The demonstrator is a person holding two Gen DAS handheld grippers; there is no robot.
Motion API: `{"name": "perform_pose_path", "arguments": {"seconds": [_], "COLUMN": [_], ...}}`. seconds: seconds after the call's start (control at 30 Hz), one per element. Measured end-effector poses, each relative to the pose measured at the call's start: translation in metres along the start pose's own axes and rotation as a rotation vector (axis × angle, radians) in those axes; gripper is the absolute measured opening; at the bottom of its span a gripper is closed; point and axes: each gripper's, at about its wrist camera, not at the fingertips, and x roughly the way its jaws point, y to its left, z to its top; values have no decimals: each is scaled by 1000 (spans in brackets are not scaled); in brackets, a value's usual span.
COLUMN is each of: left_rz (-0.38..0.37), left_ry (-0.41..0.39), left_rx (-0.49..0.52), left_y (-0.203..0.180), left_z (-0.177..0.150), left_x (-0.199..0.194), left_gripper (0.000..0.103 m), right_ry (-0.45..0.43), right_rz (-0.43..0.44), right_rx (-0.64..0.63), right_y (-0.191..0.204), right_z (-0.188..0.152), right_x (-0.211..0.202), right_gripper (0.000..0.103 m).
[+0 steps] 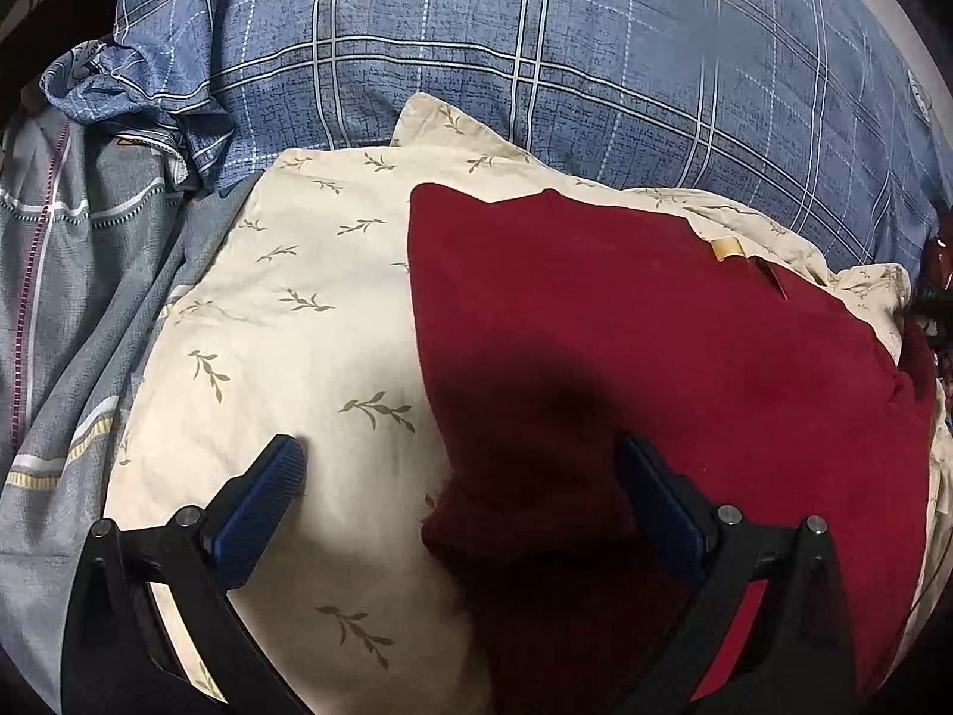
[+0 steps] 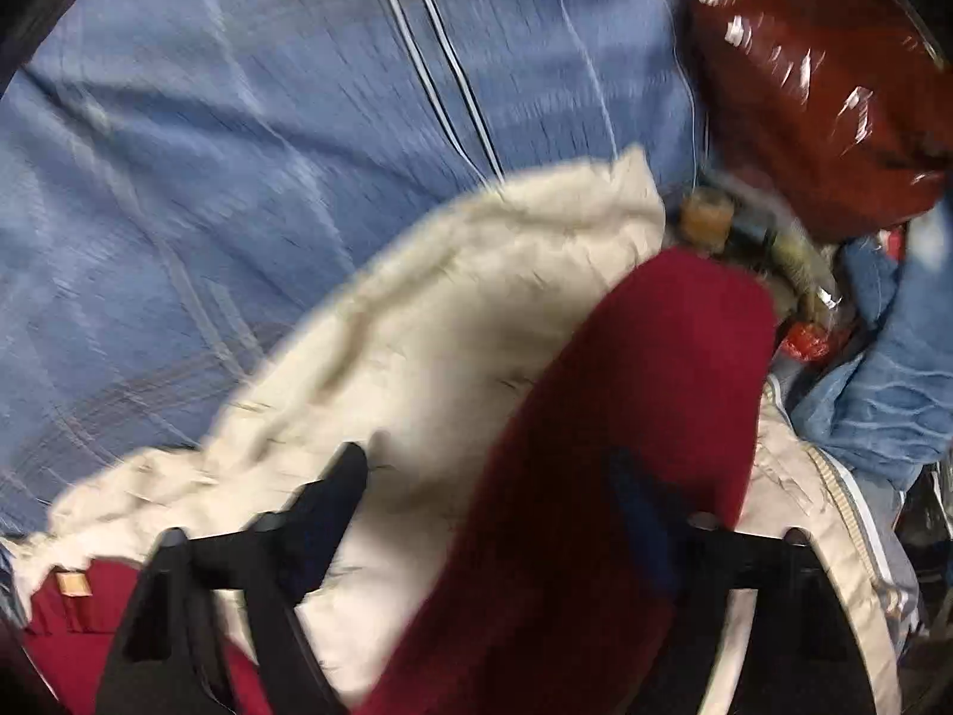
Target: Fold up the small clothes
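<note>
Blue plaid bedding (image 1: 536, 59) far. Cream leaf-print sheet (image 1: 286, 310) near left, maroon garment (image 1: 685, 357) on its right half (tan label far edge). Your left gripper (image 1: 461, 476) spread wide over garment corner; right gripper (image 2: 494, 476) wide, garment between fingers.

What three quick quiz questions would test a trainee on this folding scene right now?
1. True or false: the left gripper is open, with a corner of the dark red knit garment between its fingers.
2. What lies directly under the garment? A) bare wooden table B) cream cloth printed with leaf sprigs C) a metal tray
3. Fill in: the tan rectangular label sits near the garment's ____ edge in the left wrist view.

Key:
1. True; its fingers stand wide apart.
2. B, the cream cloth printed with leaf sprigs, spread over the blue plaid bedding.
3. Far.
</note>
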Motion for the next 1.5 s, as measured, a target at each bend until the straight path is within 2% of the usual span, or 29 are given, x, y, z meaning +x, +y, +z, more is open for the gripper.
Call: {"name": "perform_pose_path", "arguments": {"seconds": [0.03,0.1,0.23,0.3,0.4,0.5,0.6,0.63,0.67,0.7,0.73,0.8,0.93,1.0,1.1,1.13,1.27,1.43,1.47,1.5], "left_rz": [-3,-2,3,-7,-25,-28,-43,-49,-53,-58,-64,-71,-86,-86,-86,-81,-67,-61,-61,-60], "left_ry": [2,1,-42,-76,-116,-137,-149,-155,-161,-167,-172,-179,-185,-181,-172,-169,-157,-152,-150,-150], "left_rx": [-4,-6,-32,-62,-103,-142,-181,-189,-194,-196,-193,-184,-184,-183,-167,-160,-151,-147,-146,-146], "left_y": [1,0,3,8,18,29,38,40,41,42,42,41,41,40,36,35,33,33,34,34], "left_z": [0,1,1,3,6,8,10,11,11,11,11,12,14,15,12,11,9,9,9,9], "left_x": [0,0,-12,-22,-33,-37,-39,-40,-42,-43,-45,-46,-48,-46,-42,-41,-36,-33,-33,-33], "left_gripper": [103,103,103,103,103,103,103,103,103,103,103,103,103,103,103,103,103,103,103,103], "right_ry": [-4,-36,-129,-190,-250,-258,-215,-198,-178,-155,-112,-3,46,24,-46,-74,-189,-199,-192,-199], "right_rz": [33,85,233,314,479,662,828,847,849,836,804,739,749,743,680,657,467,346,330,305], "right_rx": [4,-6,-34,-110,-247,-397,-582,-623,-666,-700,-736,-747,-607,-537,-475,-465,-483,-557,-577,-585], "right_y": [-4,-11,-11,4,54,113,181,195,211,223,234,243,204,177,141,134,118,124,126,131], "right_z": [-2,-10,-23,-31,-47,-72,-120,-133,-151,-167,-181,-201,-205,-201,-192,-191,-189,-194,-194,-193], "right_x": [-1,-14,-68,-107,-167,-204,-219,-216,-207,-197,-181,-146,-121,-119,-122,-122,-125,-103,-98,-94], "right_gripper": [16,8,7,7,7,7,9,11,9,13,28,47,50,53,60,60,63,63,61,46]}}
